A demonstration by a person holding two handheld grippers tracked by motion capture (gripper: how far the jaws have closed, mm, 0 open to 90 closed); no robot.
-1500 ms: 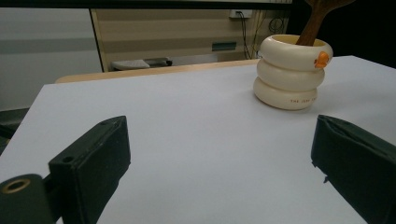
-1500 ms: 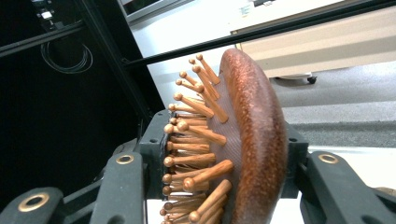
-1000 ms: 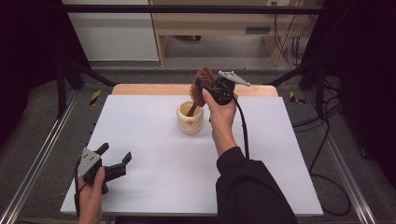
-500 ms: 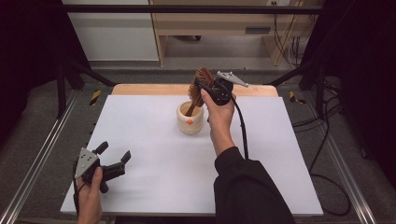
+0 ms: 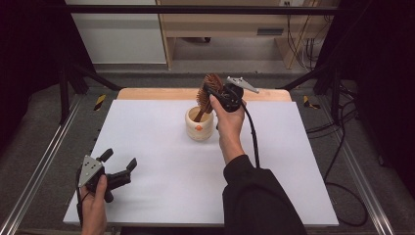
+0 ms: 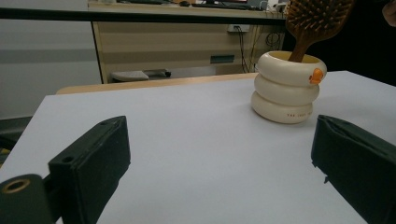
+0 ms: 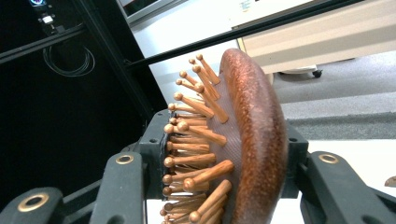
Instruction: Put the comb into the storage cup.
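High view: a cream ceramic cup shaped like three stacked rings [image 5: 199,125] stands on the white table [image 5: 161,147], a little toward 12 o'clock of the table's middle. A brown wooden paddle hairbrush with wooden pins [image 5: 208,93] stands in it handle-down, the head tilted toward 1 o'clock above the rim. The right gripper [image 5: 215,93] is held above the cup at its 1 o'clock side, its jaws closed on the brush head. The right hand [image 5: 229,122] grips the gripper body; a black cable trails from it toward 6 o'clock. The left gripper [image 5: 120,169] sits low near the table's 7 o'clock corner, well apart from the cup, jaws spread with nothing between them, pointing toward 2 o'clock. The left hand [image 5: 93,205] holds it from below.

Left gripper view: the two black jaws stand wide apart over bare table. The cup [image 6: 286,88], bearing a small orange mark near its rim, is at 1 o'clock, well ahead of the jaws. The brush [image 6: 317,21] rises out of it, leaning toward 1 o'clock.

Right gripper view: the brush head [image 7: 247,140] fills the gap between the jaws, one jaw pressing its pin side, the other its smooth brown back. The pins point toward 10 o'clock.
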